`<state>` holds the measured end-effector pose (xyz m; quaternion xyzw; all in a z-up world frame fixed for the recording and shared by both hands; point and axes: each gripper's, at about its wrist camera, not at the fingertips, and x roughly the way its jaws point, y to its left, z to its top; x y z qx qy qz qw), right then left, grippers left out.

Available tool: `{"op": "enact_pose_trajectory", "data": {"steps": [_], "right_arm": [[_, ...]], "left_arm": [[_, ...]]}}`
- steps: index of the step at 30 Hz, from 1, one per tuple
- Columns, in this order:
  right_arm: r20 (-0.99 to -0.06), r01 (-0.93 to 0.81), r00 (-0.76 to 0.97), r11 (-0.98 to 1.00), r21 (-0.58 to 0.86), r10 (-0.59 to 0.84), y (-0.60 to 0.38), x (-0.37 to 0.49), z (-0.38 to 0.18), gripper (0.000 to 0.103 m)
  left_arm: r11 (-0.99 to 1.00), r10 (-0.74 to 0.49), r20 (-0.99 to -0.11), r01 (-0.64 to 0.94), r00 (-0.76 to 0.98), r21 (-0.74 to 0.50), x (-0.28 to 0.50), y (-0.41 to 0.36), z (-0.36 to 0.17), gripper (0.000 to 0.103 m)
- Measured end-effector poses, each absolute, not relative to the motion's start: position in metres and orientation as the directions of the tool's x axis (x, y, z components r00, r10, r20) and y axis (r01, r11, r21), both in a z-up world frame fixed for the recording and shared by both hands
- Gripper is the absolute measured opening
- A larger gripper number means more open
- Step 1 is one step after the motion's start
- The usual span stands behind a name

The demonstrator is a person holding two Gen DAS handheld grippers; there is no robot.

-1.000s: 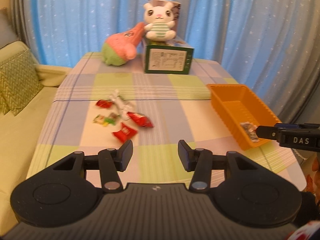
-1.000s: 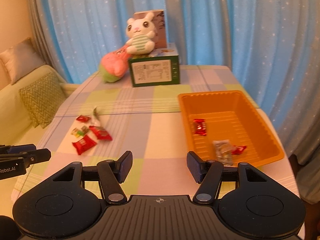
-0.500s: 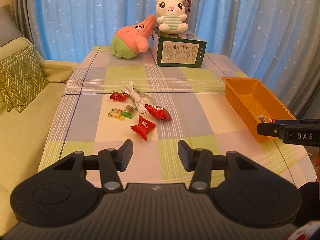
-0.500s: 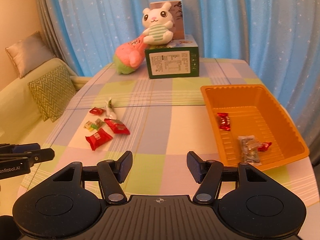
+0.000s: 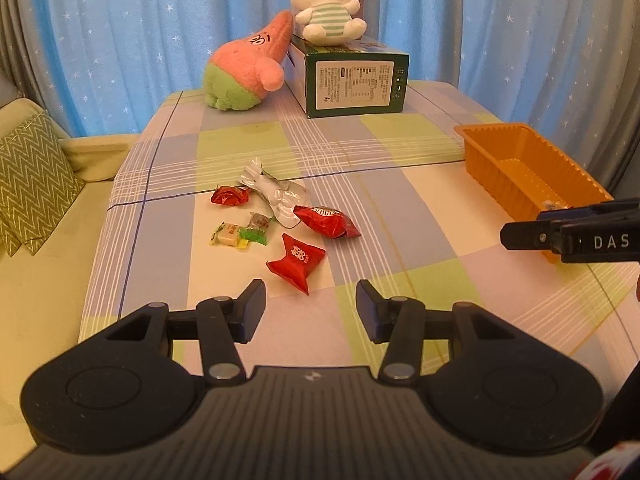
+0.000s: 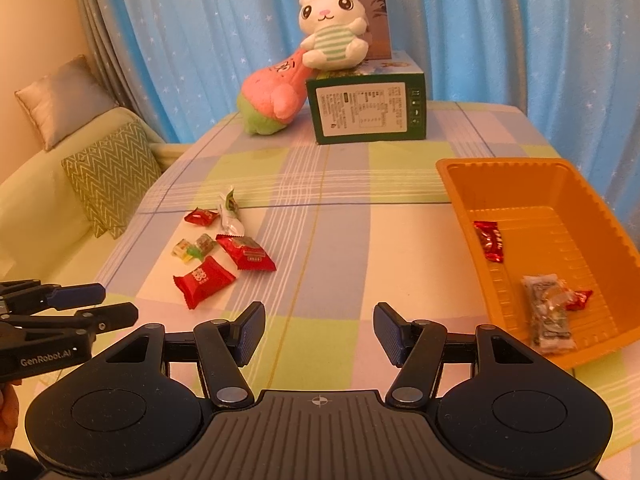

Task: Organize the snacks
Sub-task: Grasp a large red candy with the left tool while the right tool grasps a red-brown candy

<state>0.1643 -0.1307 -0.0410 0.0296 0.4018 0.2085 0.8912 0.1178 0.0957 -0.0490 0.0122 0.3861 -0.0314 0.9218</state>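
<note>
Several wrapped snacks lie loose on the checked tablecloth: a red bow-shaped packet nearest me, a larger red packet, a silver wrapper, a small red candy and small green and yellow candies. My left gripper hovers open just short of the bow-shaped packet, nothing between its fingers. My right gripper is open and empty over the cloth, left of the orange tray. The tray holds a red candy, a clear packet and another small red candy.
At the table's far end a green box carries a white plush rabbit, and a pink and green plush leans on it. A sofa with a zigzag cushion runs along the left. Blue curtains hang behind.
Both grippers have come forward and down toward the table, so the snacks and tray look nearer and larger. The jaws of both kept the same width.
</note>
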Motion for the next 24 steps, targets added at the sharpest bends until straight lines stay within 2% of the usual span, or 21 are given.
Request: {"op": "enact_pose_trajectory", "data": {"steps": [10, 24], "right_arm": [[-0.703, -0.395, 0.559, 0.887, 0.239, 0.439, -0.108, 0.206, -0.072, 0.06], [-0.695, -0.437, 0.53, 0.859, 0.266, 0.485, -0.088, 0.255, -0.098, 0.06]], "left_arm": [[0.994, -0.069, -0.709, 0.107, 0.702, 0.008, 0.156, 0.101, -0.08, 0.045], [0.972, -0.038, -0.719, 0.191, 0.694, 0.133, 0.194, 0.091, -0.116, 0.044]]}}
